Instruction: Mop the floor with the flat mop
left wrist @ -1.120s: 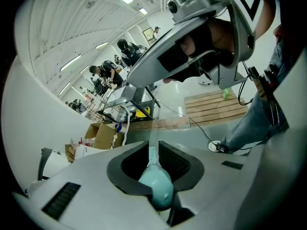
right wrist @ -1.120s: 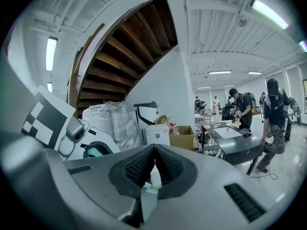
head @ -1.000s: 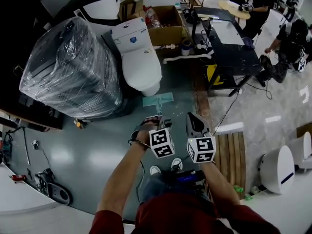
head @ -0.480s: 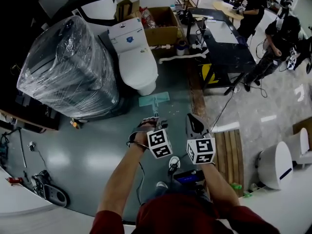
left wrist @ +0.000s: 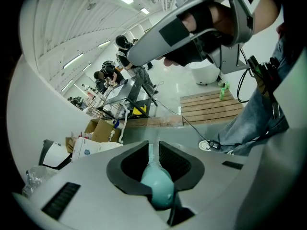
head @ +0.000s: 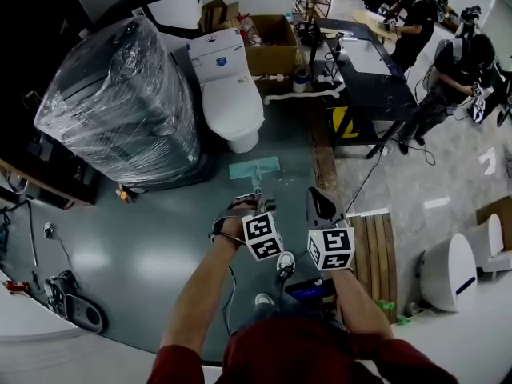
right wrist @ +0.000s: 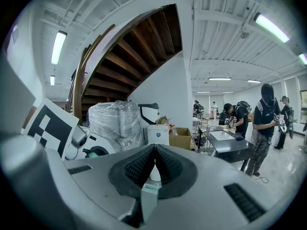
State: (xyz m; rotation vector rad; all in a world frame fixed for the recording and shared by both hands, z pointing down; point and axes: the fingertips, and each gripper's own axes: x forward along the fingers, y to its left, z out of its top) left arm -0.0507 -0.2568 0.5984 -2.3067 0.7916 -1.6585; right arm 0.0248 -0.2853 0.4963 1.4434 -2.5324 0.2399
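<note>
Left gripper view, left gripper (left wrist: 154, 152) — clamping mop handle (left wrist: 159, 188)

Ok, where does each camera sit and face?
Head view: head-mounted, steeply down on flat mop, left gripper, right gripper, forearms.
Left gripper view: rides left gripper, shut on mop handle, facing wooden decking; jeans show.
Right gripper view: rides right gripper, jaws together, facing toilet.
Shared: toilet in head and right gripper views.

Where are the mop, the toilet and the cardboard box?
mop (head: 244, 170), head view, on its teal pad.
toilet (head: 234, 102), head view, on its closed lid.
cardboard box (head: 276, 58), head view, on its near wall.
</note>
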